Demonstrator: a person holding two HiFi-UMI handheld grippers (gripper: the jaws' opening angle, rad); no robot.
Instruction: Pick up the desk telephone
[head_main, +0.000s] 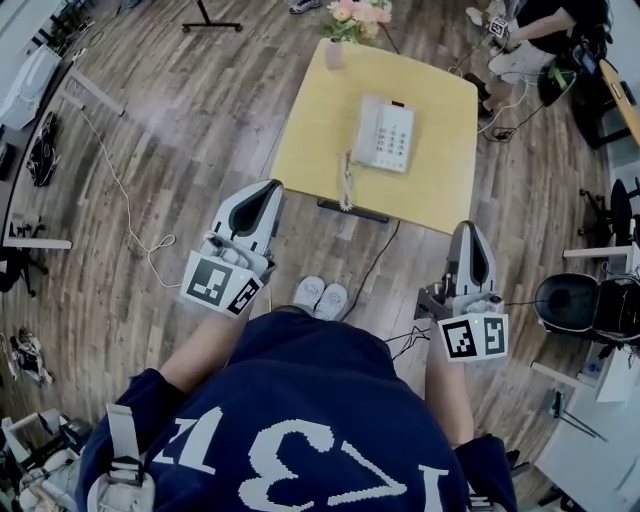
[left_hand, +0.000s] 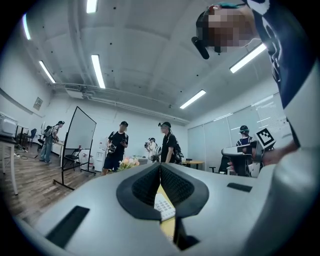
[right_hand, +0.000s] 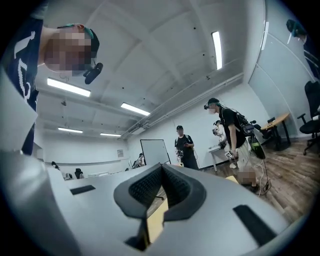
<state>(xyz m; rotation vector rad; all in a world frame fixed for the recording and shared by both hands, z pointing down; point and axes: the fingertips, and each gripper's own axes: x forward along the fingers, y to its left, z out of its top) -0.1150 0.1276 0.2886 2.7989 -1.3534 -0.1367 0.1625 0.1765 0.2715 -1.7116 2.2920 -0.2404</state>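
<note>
white digits, a 7 and 3 among them, on the navy shirt.

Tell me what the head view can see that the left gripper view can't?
Only the head view shows the whole desk telephone with its handset, the right gripper and the person's shoes. Only the left gripper view shows ceiling lights, a whiteboard and standing people. Both show the left gripper with its fingers shut, the yellow table, the flowers and some telephone keys.
</note>
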